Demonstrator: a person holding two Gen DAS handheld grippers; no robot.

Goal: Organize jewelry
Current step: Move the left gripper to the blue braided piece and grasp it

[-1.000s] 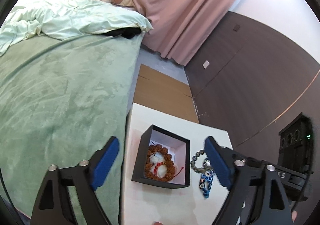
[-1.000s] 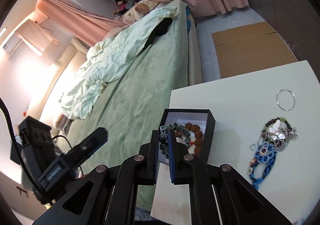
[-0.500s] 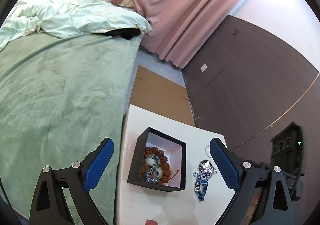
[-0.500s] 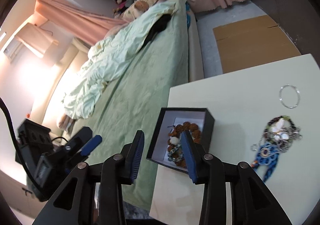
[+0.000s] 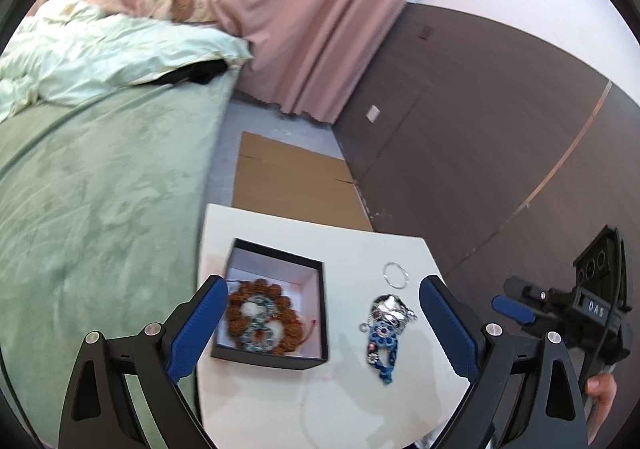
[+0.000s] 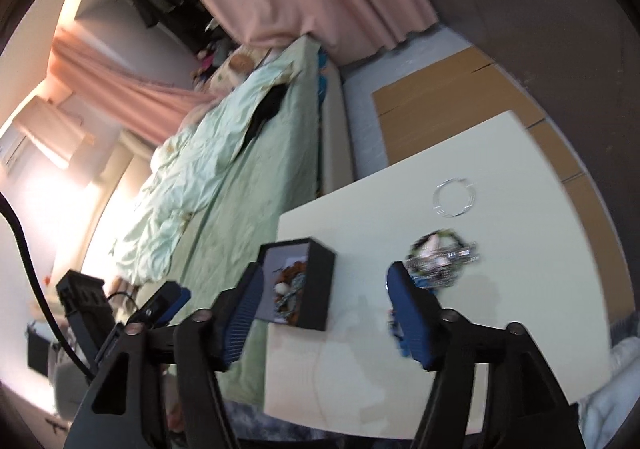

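Both wrist views overlook the table from above.

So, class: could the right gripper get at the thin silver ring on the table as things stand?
Probably yes: the right gripper is open and empty, and the silver ring lies alone on bare white table, beyond the jewelry pile.

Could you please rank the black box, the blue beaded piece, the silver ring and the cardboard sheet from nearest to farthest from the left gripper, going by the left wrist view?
From the left gripper:
1. Black box, between the fingers, toward the left one.
2. Blue beaded piece, on the table toward the right finger; close to call with the box.
3. Silver ring, farther along the table.
4. Cardboard sheet, on the floor beyond the table.
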